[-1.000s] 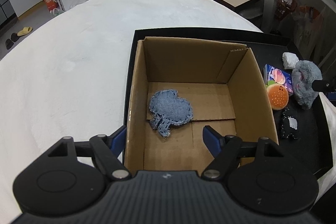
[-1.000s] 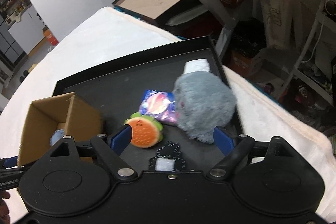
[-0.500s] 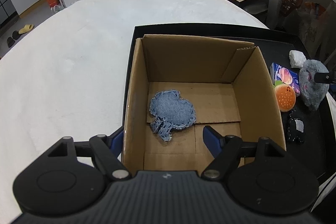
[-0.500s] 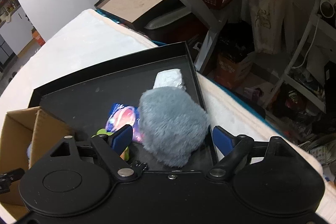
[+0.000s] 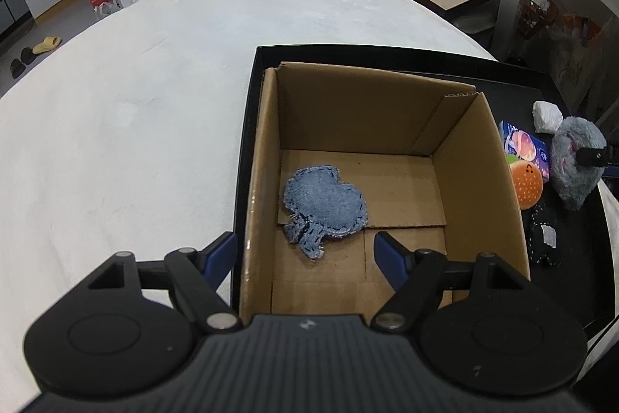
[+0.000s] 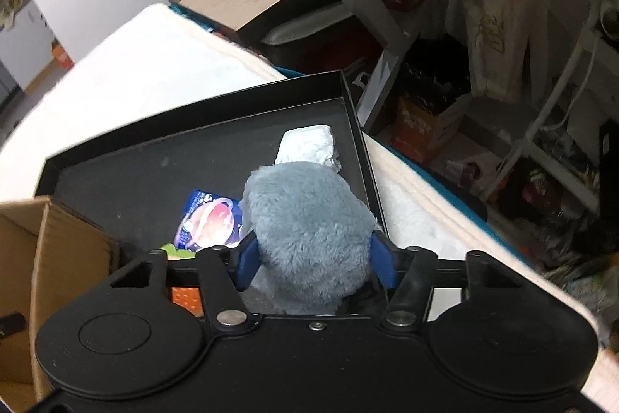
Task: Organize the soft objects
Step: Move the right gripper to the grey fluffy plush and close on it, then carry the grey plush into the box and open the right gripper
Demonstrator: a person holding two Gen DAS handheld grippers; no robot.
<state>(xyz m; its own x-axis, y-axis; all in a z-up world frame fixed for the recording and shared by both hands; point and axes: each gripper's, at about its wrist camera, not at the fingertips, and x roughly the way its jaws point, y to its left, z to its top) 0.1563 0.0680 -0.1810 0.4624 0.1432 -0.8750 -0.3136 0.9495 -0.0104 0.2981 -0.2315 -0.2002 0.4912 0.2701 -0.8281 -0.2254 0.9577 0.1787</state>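
One item is judged to be sorted so far: a denim heart-shaped pad [image 5: 325, 204] lies flat on the floor of the open cardboard box [image 5: 479, 157], toward its left side. The box stands at the left end of a black tray [image 6: 127, 177], which rests on a white padded surface [image 5: 135, 95].

Five items are still outside the box, on the right part of the tray. A grey plush toy [image 6: 309, 219] sits near the tray's right wall. Just left of it lie a blue printed packet [image 6: 209, 219] and an orange burger-shaped toy [image 5: 526, 180]. A white crumpled bundle [image 6: 309, 146] lies beyond the plush, toward the far right corner. A small black item with a white patch [image 5: 545, 239] lies nearer than the burger toy.

The right tongs [image 6: 315, 258] have just been closing, with the plush between the blue pads; both pads are seen pressed into its fur at the near end. The toy is not yet lifted, as far as can be judged.

The left tongs [image 5: 305, 254] are spread wide and hold nothing, poised over the box's near left corner.
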